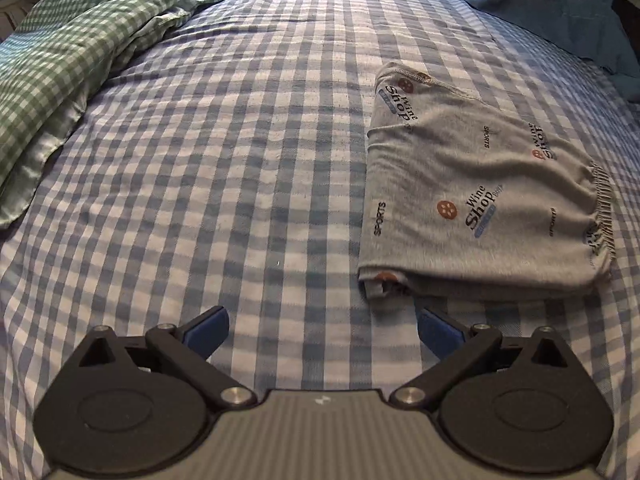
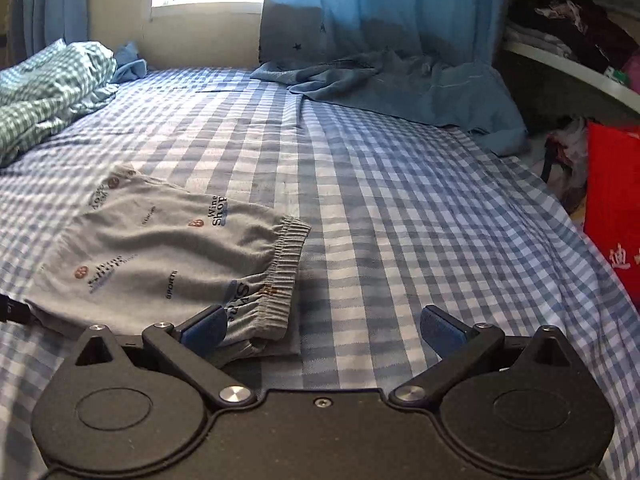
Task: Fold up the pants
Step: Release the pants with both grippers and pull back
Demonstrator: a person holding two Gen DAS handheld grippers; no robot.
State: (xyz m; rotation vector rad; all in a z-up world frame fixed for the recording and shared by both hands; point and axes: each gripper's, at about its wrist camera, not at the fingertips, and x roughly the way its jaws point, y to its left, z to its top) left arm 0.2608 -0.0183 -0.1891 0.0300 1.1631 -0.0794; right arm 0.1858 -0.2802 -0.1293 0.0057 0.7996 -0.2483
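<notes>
The grey printed pants (image 1: 472, 200) lie folded into a flat rectangle on the blue checked bed sheet (image 1: 224, 168), with the elastic waistband at the right. My left gripper (image 1: 320, 324) is open and empty, just in front of the pants' near left corner. In the right wrist view the pants (image 2: 160, 252) lie left of centre with the waistband (image 2: 280, 272) toward the middle. My right gripper (image 2: 320, 324) is open and empty, its left finger (image 2: 204, 330) over the near waistband corner.
A green checked duvet (image 1: 72, 52) is bunched at the far left. A blue blanket (image 2: 400, 84) lies at the far end under blue curtains (image 2: 360, 4). A shelf with clothes (image 2: 568, 48) and a red bag (image 2: 616, 216) stand beyond the bed's right edge.
</notes>
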